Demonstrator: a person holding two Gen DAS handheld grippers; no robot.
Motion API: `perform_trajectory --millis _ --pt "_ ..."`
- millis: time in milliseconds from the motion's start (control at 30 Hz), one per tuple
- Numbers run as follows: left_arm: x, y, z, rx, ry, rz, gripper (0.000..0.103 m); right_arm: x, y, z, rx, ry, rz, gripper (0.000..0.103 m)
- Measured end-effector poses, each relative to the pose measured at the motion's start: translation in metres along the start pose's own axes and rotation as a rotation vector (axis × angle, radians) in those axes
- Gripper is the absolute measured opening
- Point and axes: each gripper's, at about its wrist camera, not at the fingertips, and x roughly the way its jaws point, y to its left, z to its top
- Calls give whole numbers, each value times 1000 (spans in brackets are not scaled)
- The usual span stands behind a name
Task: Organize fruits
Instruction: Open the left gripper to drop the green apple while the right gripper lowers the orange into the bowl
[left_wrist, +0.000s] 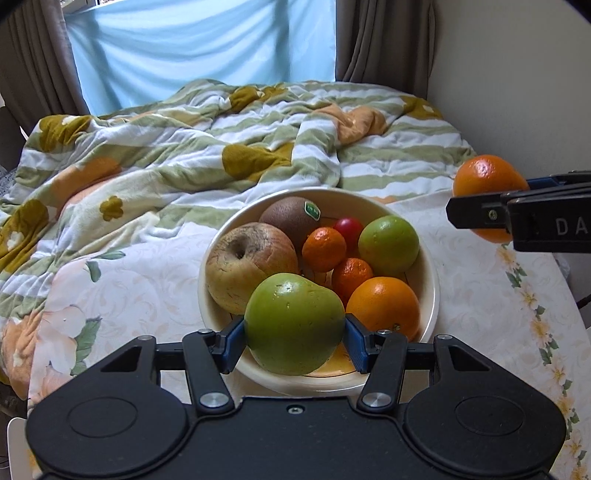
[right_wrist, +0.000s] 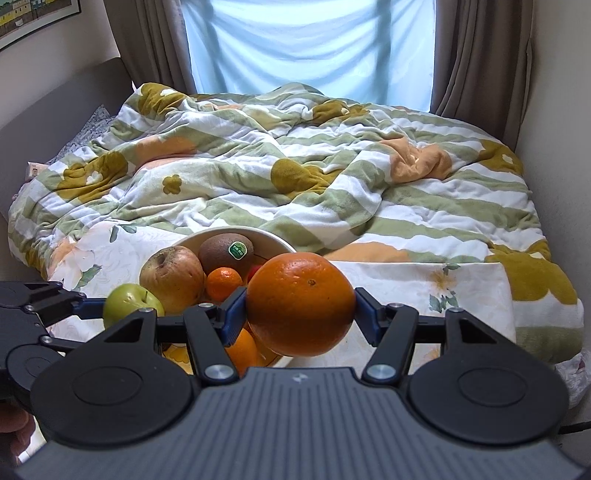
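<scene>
Left wrist view: our left gripper (left_wrist: 294, 341) clamps a smooth, shiny green apple (left_wrist: 293, 325) over the cream ceramic bowl (left_wrist: 432, 280); our right gripper (right_wrist: 300, 308) grips a big dimpled orange (right_wrist: 300, 303) beside it.

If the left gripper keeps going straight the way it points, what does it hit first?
Probably the fruit in the bowl: the left gripper, shut on a green apple, points down over it, so the apple would likely meet the orange or wrinkled apple first; depth is unclear.

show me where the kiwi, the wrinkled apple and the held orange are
kiwi (left_wrist: 290, 216), left wrist view, brown skin.
wrinkled apple (left_wrist: 247, 266), left wrist view, upper face.
held orange (right_wrist: 300, 303), right wrist view, front face.
</scene>
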Motion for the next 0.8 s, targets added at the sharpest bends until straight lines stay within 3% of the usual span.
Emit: perform_trajectory --millis 267,300,367,400,800 --pt "16 2 1 -10 55 -16 62 12 -2 2 2 20 -13 76" --pt "15 2 1 -7 50 -14 66 12 -2 2 4 22 -14 76" --pt "9 1 2 2 29 -2 94 13 -2 3 5 23 -15 76" --pt "6 2 1 3 18 1 97 13 -2 3 5 23 -15 76" --pt "-18 27 -14 -63 16 58 97 23 17 11 -36 21 34 76"
